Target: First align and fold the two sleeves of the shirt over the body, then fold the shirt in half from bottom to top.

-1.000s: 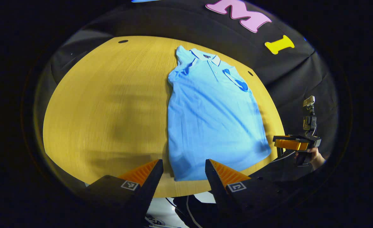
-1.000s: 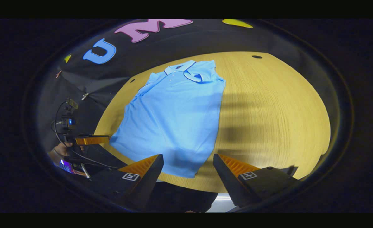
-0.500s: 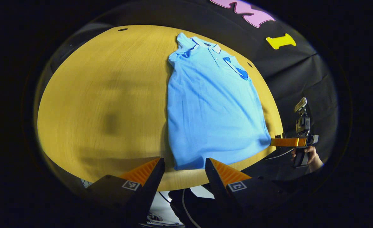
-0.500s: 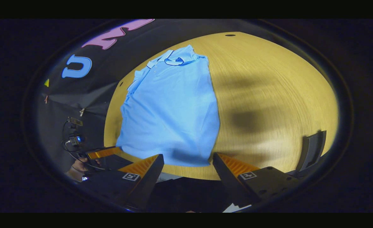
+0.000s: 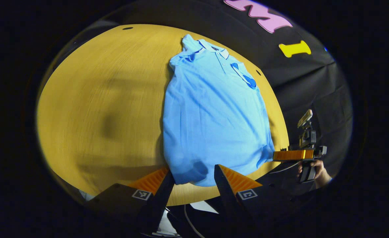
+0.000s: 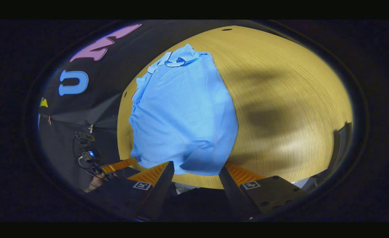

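Note:
A light blue polo shirt (image 5: 211,112) lies flat on the yellow wooden table (image 5: 98,99), collar at the far end, both short sleeves folded in over the chest. In the left gripper view my left gripper (image 5: 193,172) is open, with one bottom corner of the hem lying between its fingers. Farther right, the right gripper (image 5: 292,154) sits at the hem's other corner, held by a hand (image 5: 320,167). In the right gripper view the shirt (image 6: 184,112) reaches down to my right gripper (image 6: 196,167), which stands open around a slightly rumpled hem corner. The left gripper (image 6: 118,165) shows at the lower left.
The hem lies close to the table's near edge (image 5: 194,196). Bare table (image 6: 287,99) stretches wide beside the shirt. A small dark hole (image 5: 127,28) marks the far end of the tabletop. Cables hang below the near edge, and a grey object (image 6: 341,145) stands past the table's side.
Both grippers have moved in toward the shirt's bottom hem. Each hem corner now lies between a pair of open fingers, and the hem at the right gripper looks slightly bunched.

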{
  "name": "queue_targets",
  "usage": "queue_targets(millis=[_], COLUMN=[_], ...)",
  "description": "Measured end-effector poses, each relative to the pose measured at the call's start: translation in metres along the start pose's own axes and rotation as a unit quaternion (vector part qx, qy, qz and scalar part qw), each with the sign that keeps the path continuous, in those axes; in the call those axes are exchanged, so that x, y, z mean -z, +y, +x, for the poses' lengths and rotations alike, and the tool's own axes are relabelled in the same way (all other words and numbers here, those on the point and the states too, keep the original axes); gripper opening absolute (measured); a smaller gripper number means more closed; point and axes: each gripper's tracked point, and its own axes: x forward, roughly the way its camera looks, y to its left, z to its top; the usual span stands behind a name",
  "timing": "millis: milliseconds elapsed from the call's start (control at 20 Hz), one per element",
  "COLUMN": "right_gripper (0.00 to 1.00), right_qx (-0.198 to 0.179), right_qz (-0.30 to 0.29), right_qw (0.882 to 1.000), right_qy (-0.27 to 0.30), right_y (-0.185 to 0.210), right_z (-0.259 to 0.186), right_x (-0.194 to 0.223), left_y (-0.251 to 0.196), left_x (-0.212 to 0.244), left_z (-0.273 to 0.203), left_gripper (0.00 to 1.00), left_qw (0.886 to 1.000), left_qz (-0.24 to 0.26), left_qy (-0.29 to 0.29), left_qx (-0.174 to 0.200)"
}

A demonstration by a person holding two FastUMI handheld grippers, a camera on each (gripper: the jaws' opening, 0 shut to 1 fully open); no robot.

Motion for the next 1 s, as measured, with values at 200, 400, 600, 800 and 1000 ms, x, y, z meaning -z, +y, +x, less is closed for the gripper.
queue_targets(millis=[200, 400, 600, 800, 1000], right_gripper=[0.36, 0.02, 0.08, 0.14, 0.14], right_qx=[0.004, -0.020, -0.047, -0.090, -0.114], right_qz=[0.027, 0.035, 0.026, -0.010, -0.045], right_qw=[1.000, 0.999, 0.998, 0.994, 0.986], right_qy=[-0.005, -0.019, -0.024, -0.065, -0.113], right_y=[-0.013, -0.006, 0.001, 0.028, 0.055], right_z=[0.010, 0.010, 0.007, -0.017, -0.035], right_x=[-0.001, -0.006, -0.010, -0.037, -0.075], left_y=[0.016, 0.000, -0.001, -0.006, -0.028], left_x=[0.004, 0.000, 0.001, -0.014, -0.052], left_z=[0.007, 0.011, 0.010, -0.002, -0.021], left_gripper=[0.55, 0.12, 0.06, 0.06, 0.06], left_qw=[0.999, 0.999, 1.000, 0.999, 0.996], left_qz=[0.003, -0.035, 0.003, 0.044, 0.077], left_qy=[0.007, 0.005, 0.008, -0.001, -0.045], left_qx=[-0.032, 0.007, -0.003, -0.024, -0.017])
